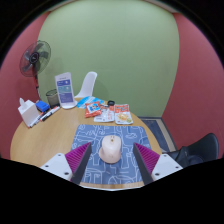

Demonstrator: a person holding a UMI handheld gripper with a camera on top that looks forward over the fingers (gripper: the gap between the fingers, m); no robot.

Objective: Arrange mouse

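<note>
A white computer mouse [110,149] lies on a blue patterned mouse mat [108,150] near the front edge of a round wooden table [50,135]. My gripper [112,160] is open, its two pink-padded fingers [79,158] spread wide to either side of the mouse. The mouse stands between the fingers and a little ahead of their tips, resting on the mat with clear gaps on both sides.
Beyond the mat lie several snack packets [108,110]. A blue-and-white box [66,90], a white chair [88,84], a fan [36,58] and bottles [27,108] stand at the table's far left. A dark chair [195,152] sits to the right.
</note>
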